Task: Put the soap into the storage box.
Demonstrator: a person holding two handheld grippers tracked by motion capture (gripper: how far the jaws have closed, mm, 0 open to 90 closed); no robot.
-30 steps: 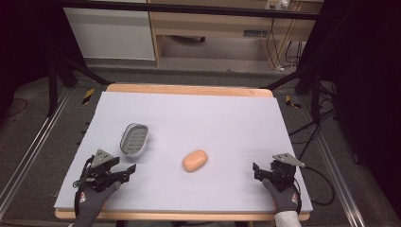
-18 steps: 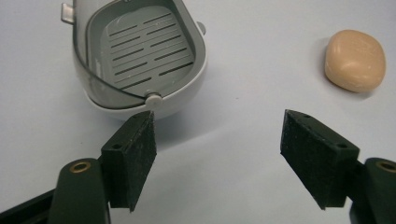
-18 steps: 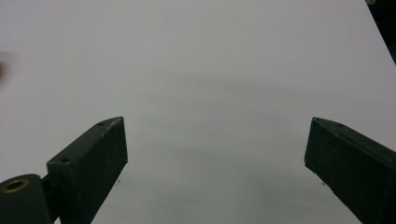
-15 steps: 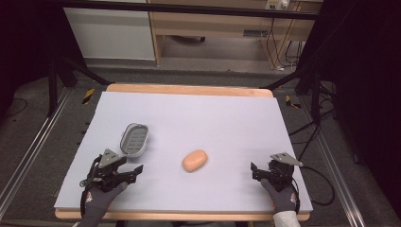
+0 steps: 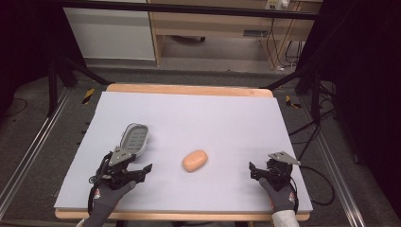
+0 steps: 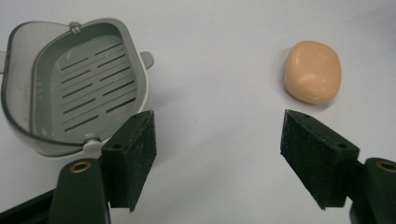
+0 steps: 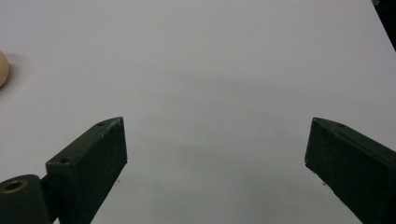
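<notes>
High view: peach soap bar (image 5: pixel 195 161), smooth rounded pebble form, lies loose near the middle of the pale matte table (image 5: pixel 213 118); grey plastic soap dish (image 5: pixel 135 138), slotted, lies well left of it, so nothing is yet picked up or placed. Left gripper view: left gripper (image 6: pixel 217 154), black foam-faced jaws spread wide and empty, the dish's ribbed drain tray at left, the bar far right. Right gripper view: right gripper (image 7: pixel 215 163), jaws spread, over bare table.
</notes>
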